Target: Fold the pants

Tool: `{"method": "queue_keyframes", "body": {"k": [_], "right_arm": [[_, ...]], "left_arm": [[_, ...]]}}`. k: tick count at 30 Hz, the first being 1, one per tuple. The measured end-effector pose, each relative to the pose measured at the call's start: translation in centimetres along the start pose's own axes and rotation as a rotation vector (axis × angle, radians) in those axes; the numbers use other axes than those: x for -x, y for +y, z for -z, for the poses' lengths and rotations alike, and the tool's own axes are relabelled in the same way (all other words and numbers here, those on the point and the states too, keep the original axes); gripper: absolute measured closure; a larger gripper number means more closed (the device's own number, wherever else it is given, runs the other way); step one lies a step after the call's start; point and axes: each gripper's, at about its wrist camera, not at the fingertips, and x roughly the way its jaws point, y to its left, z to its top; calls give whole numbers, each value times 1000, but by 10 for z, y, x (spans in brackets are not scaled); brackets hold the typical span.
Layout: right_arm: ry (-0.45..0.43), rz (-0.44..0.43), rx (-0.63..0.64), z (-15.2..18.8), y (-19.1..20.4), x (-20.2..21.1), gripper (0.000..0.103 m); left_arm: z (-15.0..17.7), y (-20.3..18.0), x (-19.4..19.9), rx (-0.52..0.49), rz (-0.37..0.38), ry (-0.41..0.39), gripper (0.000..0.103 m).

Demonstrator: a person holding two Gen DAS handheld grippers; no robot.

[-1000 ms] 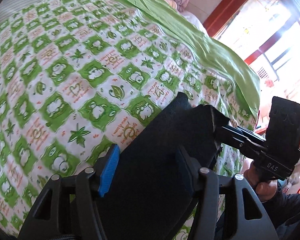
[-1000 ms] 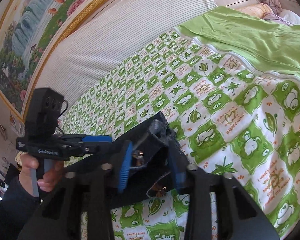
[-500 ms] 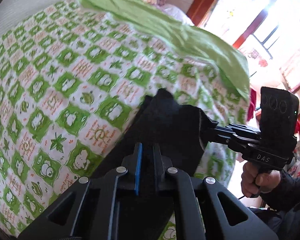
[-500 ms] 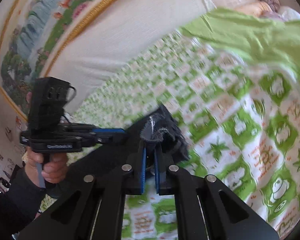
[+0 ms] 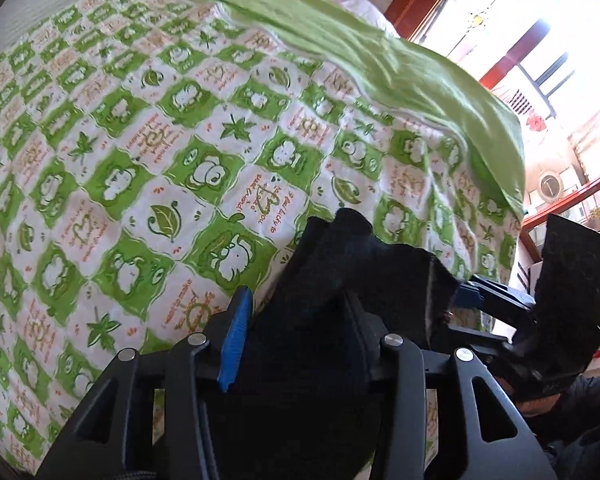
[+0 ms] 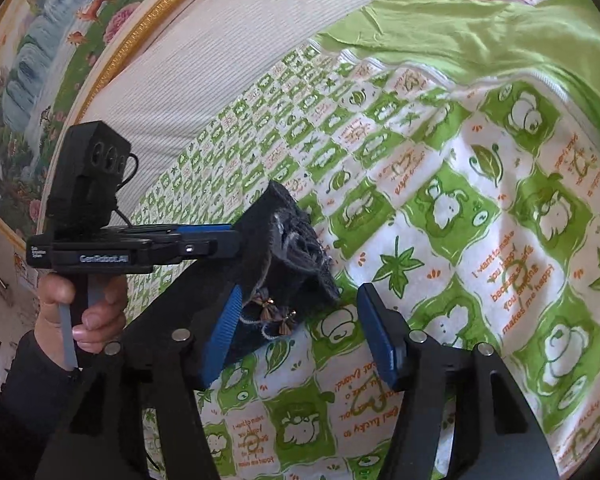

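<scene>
Both grippers, left (image 5: 296,340) and right (image 6: 300,334), hover with jaws apart over soft, limp black pants (image 5: 340,280) on the bed (image 5: 140,160), best gripped at the bunched waistband edge.

Dark navy pants (image 5: 328,320) lie bunched on the green-and-white checked quilt (image 5: 148,168) at its near edge, folded thick, the frayed end (image 6: 300,240) raised and small bow trims (image 6: 274,312) showing beneath
</scene>
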Motion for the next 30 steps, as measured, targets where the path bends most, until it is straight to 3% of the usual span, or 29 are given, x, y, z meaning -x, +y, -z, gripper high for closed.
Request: {"method": "queue_keyframes", "body": {"k": [7,10,12,13,16,30], "right_arm": [[0,-48,-22,-1,-1,-2,46],[20,-37,7,2,5,-11,55],[27,-28,26,4,7,-16,66],[33,-38,19,5,6,-18,75],[30,-64,-10,6,5,-16,82],[-34,-211,106,0,65,15,86]], "left_arm": [[-6,0,-13,26,64,0,58],[-4,-2,-16,35,95,-5,72],[-2,-2,-16,53,108,-17,83],[-1,-2,-16,57,111,-24,85],[4,-3,-9,62,115,-51,89],[48,4,87,116,186,-284,91]]}}
